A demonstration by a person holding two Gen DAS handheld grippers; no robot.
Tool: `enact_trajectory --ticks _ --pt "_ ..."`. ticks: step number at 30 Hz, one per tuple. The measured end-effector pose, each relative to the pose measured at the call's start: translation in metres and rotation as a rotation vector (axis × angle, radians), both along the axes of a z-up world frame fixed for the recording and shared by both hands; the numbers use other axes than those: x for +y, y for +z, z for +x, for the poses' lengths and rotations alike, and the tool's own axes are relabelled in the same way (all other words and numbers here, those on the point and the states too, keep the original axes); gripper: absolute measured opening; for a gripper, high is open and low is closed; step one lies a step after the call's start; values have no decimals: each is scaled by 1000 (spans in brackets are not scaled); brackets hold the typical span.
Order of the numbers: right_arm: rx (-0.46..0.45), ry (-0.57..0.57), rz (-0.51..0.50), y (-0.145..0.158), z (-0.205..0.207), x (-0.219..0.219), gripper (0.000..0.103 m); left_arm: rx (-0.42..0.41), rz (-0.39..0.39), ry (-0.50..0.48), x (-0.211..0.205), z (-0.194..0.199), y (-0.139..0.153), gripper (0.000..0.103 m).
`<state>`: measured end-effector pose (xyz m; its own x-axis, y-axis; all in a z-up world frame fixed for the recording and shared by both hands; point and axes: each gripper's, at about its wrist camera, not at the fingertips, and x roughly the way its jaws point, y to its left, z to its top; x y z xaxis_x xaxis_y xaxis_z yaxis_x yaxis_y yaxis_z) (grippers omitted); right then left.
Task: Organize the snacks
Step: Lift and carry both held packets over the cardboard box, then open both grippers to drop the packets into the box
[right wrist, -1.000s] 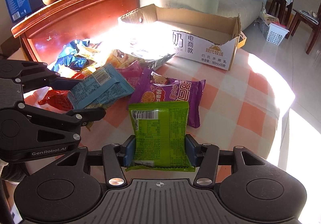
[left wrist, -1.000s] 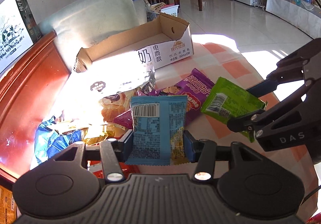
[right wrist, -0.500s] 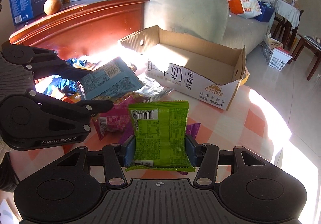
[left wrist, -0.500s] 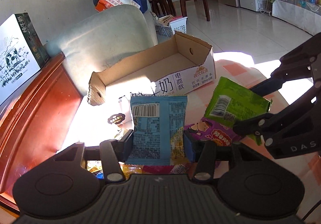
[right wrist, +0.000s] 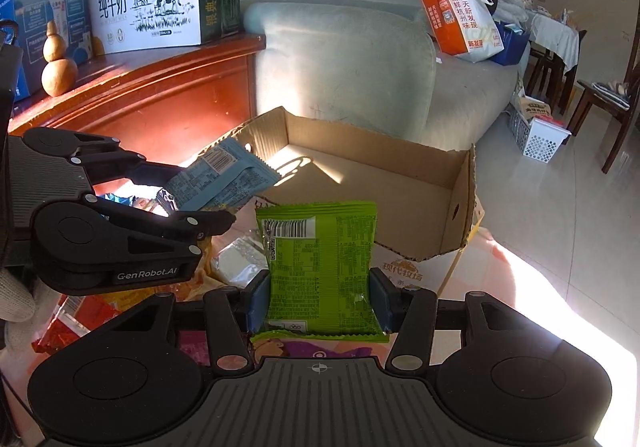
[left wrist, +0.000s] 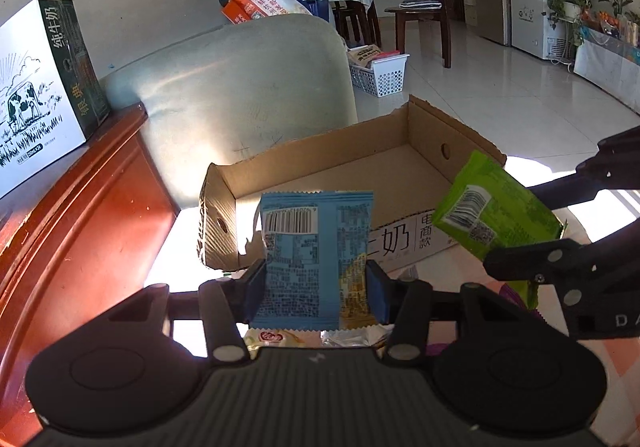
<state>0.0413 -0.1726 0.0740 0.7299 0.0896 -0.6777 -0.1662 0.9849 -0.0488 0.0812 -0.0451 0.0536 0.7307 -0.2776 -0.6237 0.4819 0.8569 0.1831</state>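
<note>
Blue-wrapped snack packet [left wrist: 316, 259], clamped in the left gripper [left wrist: 316, 285], and green snack packet [right wrist: 322, 267], clamped in the right gripper [right wrist: 318, 301], should be carried past the near wall of the cardboard box [right wrist: 400, 183] ahead of the fingers before being released.

A snack packet [left wrist: 316, 259] sits between the left gripper's [left wrist: 316, 287] fingers; ahead lies the cardboard box [left wrist: 344, 183]. To its right, the right gripper [right wrist: 320, 299] holds another packet [right wrist: 320, 263]. More snacks [right wrist: 236, 267] lie below both grippers.
</note>
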Motion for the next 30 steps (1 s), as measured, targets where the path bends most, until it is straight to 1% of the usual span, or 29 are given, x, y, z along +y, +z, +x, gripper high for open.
enact_trajectory --ticks 5,9,11,16,19,21,22,23,24,26,30 --pt "-30 -41 22 6 27 -5 50 -3 -31 9 3 23 3 50" --pt "-38 -99 60 7 50 -13 51 -8 -58 16 1 43 8 50" --pt "-30 -123 79 5 61 -18 50 1 -72 23 0 54 8 50" --pt "-24 -158 81 -1 77 -21 51 32 -94 42 -3 79 2 50" --pt "-11 -218 124 -8 94 -30 51 60 -110 61 -4 95 -2 51" --pt "-12 -261 162 -12 100 -36 53 72 -127 83 -6 102 -5 54" --pt "-12 -261 162 -12 100 -36 53 75 -129 94 -7 104 -6 59" --pt "0 -283 186 -15 104 -41 57 77 -129 110 -7 105 -7 67" --pt "2 -300 202 -14 104 -44 61 72 -136 114 -7 105 -7 71" --pt "7 -307 228 -13 103 -48 65 75 -142 102 -8 102 -5 71" --pt "21 -276 257 -7 94 -50 66 81 -121 77 -9 95 1 74"
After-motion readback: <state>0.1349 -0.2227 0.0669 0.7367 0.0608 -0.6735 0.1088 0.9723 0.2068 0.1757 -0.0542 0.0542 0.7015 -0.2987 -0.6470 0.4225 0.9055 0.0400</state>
